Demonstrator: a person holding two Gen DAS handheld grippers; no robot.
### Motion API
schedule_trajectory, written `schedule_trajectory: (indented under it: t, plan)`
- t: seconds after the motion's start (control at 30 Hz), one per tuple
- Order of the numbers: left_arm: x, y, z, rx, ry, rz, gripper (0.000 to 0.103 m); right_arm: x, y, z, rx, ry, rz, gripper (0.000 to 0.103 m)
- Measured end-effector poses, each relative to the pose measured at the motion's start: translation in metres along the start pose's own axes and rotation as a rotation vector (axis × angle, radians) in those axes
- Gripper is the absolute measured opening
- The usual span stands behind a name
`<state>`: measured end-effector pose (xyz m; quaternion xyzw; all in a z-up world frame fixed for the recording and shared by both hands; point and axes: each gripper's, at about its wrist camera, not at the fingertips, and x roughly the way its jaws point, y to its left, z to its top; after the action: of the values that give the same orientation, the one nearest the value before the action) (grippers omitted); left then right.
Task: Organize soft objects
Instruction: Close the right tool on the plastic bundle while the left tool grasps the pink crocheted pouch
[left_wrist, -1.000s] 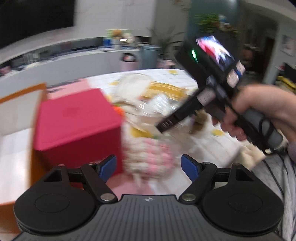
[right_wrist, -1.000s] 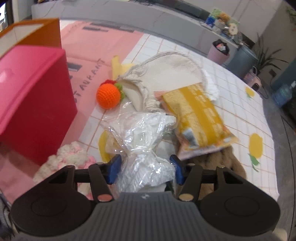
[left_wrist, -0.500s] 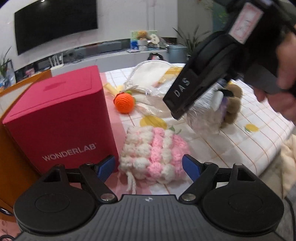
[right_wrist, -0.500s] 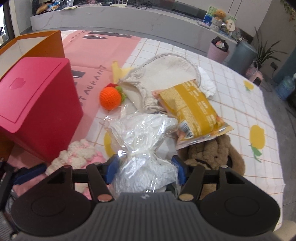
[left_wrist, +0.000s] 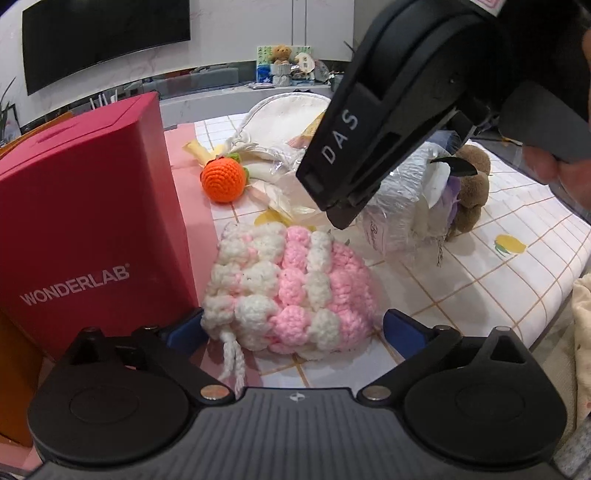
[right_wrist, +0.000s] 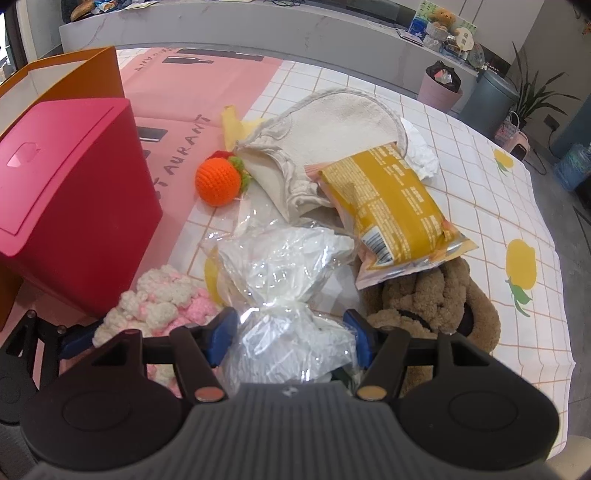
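A pink-and-white knitted pouch (left_wrist: 291, 291) lies on the table between the fingers of my left gripper (left_wrist: 291, 328), which is open around it. It also shows in the right wrist view (right_wrist: 162, 299). My right gripper (right_wrist: 288, 332) is closed on a clear plastic bag (right_wrist: 284, 280) of white stuff, which stays on the table; the bag also shows in the left wrist view (left_wrist: 399, 206). An orange crocheted ball (right_wrist: 218, 181), a cream cloth bag (right_wrist: 325, 136), a yellow snack packet (right_wrist: 388, 206) and a brown plush toy (right_wrist: 436, 299) lie around.
A red WONDERLAB box (left_wrist: 85, 221) stands just left of the pouch, with an orange box (right_wrist: 74, 74) behind it. The table edge (left_wrist: 554, 295) runs close on the right. A crumpled white tissue (right_wrist: 417, 147) lies behind the snack packet.
My left gripper has moved in closer, so the knitted pouch now sits between its fingers. My right gripper keeps its hold on the plastic bag and has shifted only slightly.
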<state>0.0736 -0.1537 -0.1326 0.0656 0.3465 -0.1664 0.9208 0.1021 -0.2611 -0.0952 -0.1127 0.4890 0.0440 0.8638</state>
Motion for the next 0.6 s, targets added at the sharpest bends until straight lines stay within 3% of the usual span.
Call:
schedule_trajectory:
  t: [0.17, 0.33, 0.43, 0.57, 0.6]
  plan:
    - [0.001, -0.005, -0.012, 0.004, -0.075, 0.016, 0.103, -0.001, 0.003, -0.001, -0.006, 0.002, -0.002, 0.063]
    - [0.003, -0.006, -0.01, 0.008, -0.092, -0.004, 0.103, 0.002, 0.004, -0.002, -0.01, 0.01, -0.01, 0.063]
    - [0.001, -0.01, -0.009, 0.036, -0.107, -0.02, 0.078, 0.002, 0.002, -0.002, -0.003, 0.009, -0.019, 0.063]
    - [-0.004, -0.017, -0.011, 0.109, -0.118, -0.085, 0.012, 0.001, -0.002, -0.002, 0.015, 0.0, -0.022, 0.063]
    - [-0.005, -0.019, -0.012, 0.131, -0.119, -0.08, 0.011, 0.001, -0.003, -0.002, 0.018, 0.001, -0.018, 0.063]
